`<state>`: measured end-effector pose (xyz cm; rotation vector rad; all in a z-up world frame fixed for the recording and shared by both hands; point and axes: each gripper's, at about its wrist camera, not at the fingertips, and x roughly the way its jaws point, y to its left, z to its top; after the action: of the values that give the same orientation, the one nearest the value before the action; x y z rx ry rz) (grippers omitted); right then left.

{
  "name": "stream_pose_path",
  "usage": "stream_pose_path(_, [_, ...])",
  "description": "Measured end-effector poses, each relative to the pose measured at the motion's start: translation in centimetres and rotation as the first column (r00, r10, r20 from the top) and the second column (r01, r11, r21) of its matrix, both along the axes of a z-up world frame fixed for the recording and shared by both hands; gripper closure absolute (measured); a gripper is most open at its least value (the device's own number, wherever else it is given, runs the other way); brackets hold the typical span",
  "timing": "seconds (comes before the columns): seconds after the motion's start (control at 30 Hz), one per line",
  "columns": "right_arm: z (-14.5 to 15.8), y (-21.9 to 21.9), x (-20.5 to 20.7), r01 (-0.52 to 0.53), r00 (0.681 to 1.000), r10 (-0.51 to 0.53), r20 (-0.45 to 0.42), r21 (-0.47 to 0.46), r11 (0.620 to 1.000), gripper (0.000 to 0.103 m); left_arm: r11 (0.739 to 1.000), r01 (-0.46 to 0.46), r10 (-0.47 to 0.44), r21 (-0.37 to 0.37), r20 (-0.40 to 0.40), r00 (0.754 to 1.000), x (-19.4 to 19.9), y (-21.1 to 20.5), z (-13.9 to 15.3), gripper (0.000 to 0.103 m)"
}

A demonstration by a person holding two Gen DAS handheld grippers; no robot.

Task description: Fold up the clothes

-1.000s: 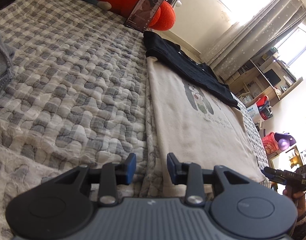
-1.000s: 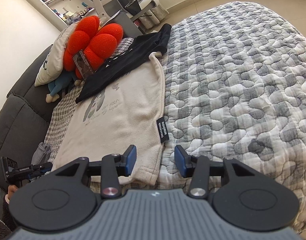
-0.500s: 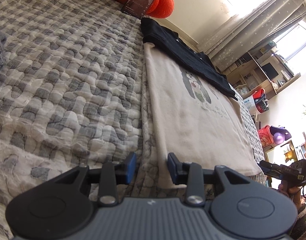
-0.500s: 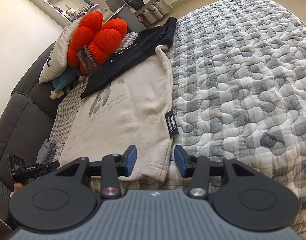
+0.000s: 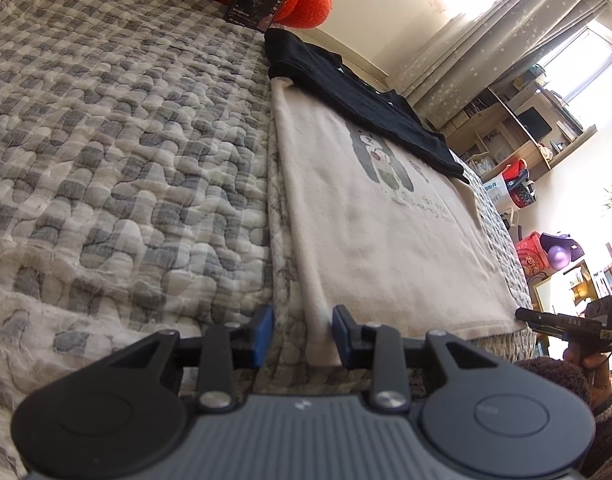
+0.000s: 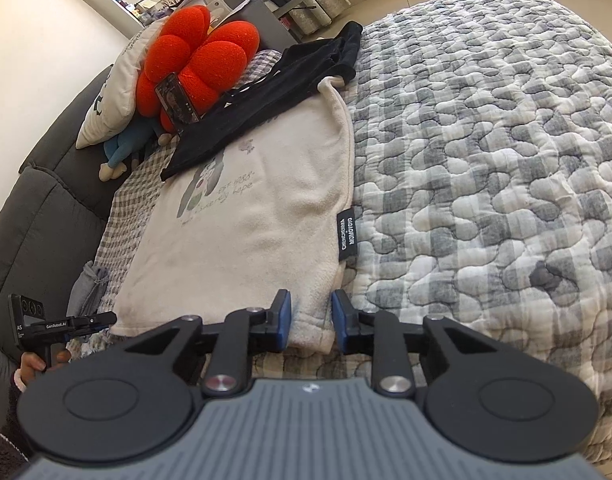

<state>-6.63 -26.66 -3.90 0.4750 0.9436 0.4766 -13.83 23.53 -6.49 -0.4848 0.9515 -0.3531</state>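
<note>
A cream sweatshirt (image 6: 266, 208) with a printed figure lies flat on the quilted bed (image 6: 486, 140), and a black garment (image 6: 274, 92) lies across its far end. My right gripper (image 6: 311, 316) sits at the near right corner of the hem. Its jaws are closing with that corner between them, and the cloth still lies flat. My left gripper (image 5: 302, 334) stands open at the near left corner of the sweatshirt (image 5: 386, 220). A quilt ridge and the cream edge sit between its fingers. Each view shows the other gripper in a hand at the frame's edge.
A red flower cushion (image 6: 202, 60), a propped photo card (image 6: 176, 100), a white pillow (image 6: 114, 88) and a blue plush toy (image 6: 122, 148) crowd the head of the bed. A grey cloth (image 6: 90, 292) lies by the dark sofa (image 6: 34, 216). Shelves (image 5: 518, 128) and bags stand beyond the bed.
My right jaws have narrowed around the sweatshirt's corner. Both grippers have edged closer to the near hem, the left one bringing the cream edge between its fingers.
</note>
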Motion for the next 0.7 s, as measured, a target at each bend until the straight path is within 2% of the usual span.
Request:
stream_pose_path(0.4, [0.9,0.9,0.2,-0.019,1.0,0.019,0.004,-0.122,0.992,0.073,0.999,0.015,-0.015,0.035,-0.012,1.0,0.0,-0.4,0.5,0.069])
stream_pose_path(0.7, [0.6,1.1,0.2,-0.029,1.0,0.028,-0.005,-0.097,0.995,0.071,0.998,0.043,-0.043,0.039,0.0,0.999,-0.5,-0.5,1.1,0.068])
